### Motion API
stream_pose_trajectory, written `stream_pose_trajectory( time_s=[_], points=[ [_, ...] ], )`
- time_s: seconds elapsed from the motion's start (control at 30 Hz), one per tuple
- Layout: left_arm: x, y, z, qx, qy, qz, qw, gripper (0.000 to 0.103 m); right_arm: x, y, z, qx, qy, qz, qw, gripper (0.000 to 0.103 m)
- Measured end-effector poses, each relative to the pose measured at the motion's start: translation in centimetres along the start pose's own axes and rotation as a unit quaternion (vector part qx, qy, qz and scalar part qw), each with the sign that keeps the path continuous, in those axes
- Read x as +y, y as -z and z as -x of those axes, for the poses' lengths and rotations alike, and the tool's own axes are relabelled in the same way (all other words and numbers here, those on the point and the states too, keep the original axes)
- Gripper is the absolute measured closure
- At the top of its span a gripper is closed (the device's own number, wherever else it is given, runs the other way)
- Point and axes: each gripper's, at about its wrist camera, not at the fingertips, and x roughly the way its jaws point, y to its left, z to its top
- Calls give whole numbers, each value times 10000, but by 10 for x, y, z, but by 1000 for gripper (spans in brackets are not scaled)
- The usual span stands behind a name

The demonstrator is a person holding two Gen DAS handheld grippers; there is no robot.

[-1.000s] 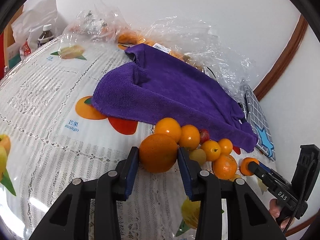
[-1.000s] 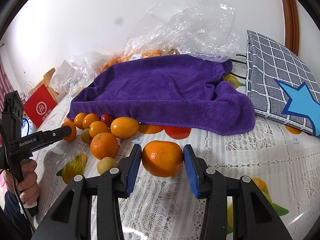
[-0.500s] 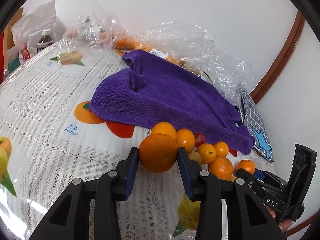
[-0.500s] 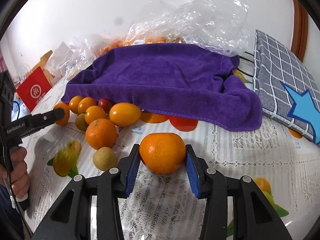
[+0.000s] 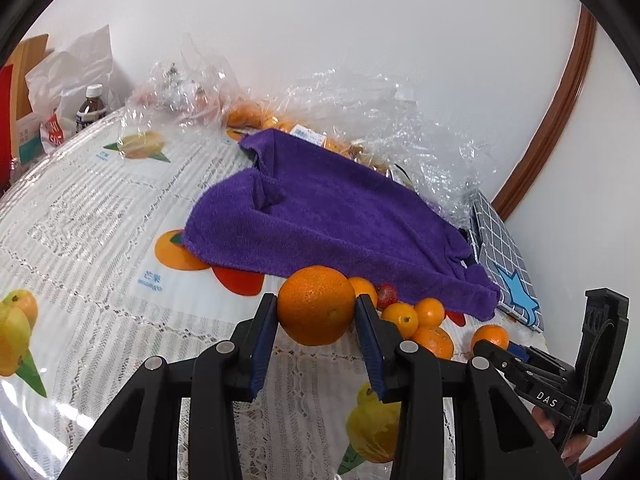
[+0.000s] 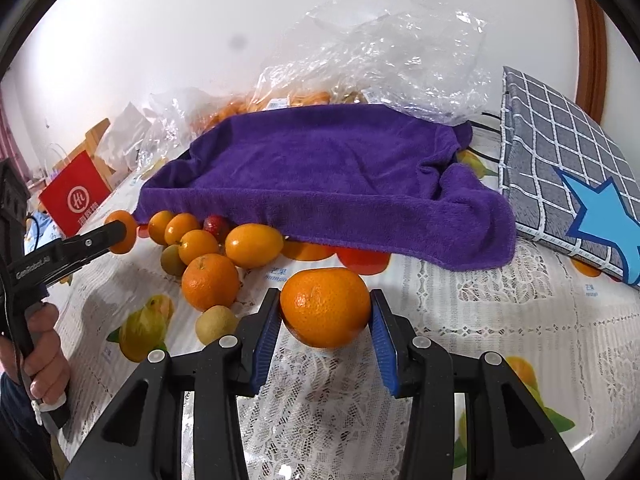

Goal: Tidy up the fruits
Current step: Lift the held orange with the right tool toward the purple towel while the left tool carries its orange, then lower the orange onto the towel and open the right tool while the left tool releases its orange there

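My left gripper (image 5: 316, 308) is shut on a large orange (image 5: 316, 310) and holds it above the tablecloth. My right gripper (image 6: 325, 308) is shut on a tangerine (image 6: 325, 306), lifted off the cloth. A cluster of loose fruit lies in front of the purple towel (image 6: 320, 176): several small oranges and kumquats (image 6: 209, 281), a strawberry (image 6: 214, 225) and two yellow-green fruits (image 6: 216, 323). The same cluster (image 5: 416, 316) shows behind my left orange. The right gripper with its tangerine (image 5: 489, 337) shows at the lower right of the left wrist view.
Clear plastic bags (image 6: 392, 52) with more oranges lie behind the towel against the wall. A grey checked cushion (image 6: 560, 168) with a blue star stands at the right. A red bag (image 6: 74, 197), a bottle (image 5: 91, 109) and paper bags stand at the far left.
Both grippers have lifted their fruit off the tablecloth and drawn back a little from the cluster. The jaws have stayed shut on the fruit.
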Motion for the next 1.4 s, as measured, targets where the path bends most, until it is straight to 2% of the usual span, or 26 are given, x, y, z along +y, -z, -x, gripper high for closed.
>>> stream_pose_trajectory(
  time_s=[0.2, 0.4, 0.53, 0.73, 0.9, 1.17, 1.4],
  points=[
    [3, -11, 4, -87, 171, 221, 9996, 65, -2, -15, 15, -121, 85, -1, 9999, 60],
    [-3, -47, 4, -210, 201, 159, 9995, 66, -3, -44, 29, -426, 99, 20, 9990, 60],
    [-8, -74, -3, -291, 54, -45, 9996, 66, -4, -69, 33, -601, 150, 115, 9980, 60],
    [-8, -106, -18, -376, -7, 71, 9993, 66, -19, -105, 29, -840, 32, -107, 9964, 60],
    [-6, -134, -35, -319, -103, 79, 9994, 66, -37, -132, 15, -911, 169, -300, 9952, 60],
    [-9, -161, -81, -47, -121, 89, 9999, 66, -59, -158, -32, -629, 274, -591, 9959, 60],
    [-4, -158, -139, 575, -60, 241, 9980, 65, -55, -156, -82, -53, 451, -528, 9976, 60]
  ],
)
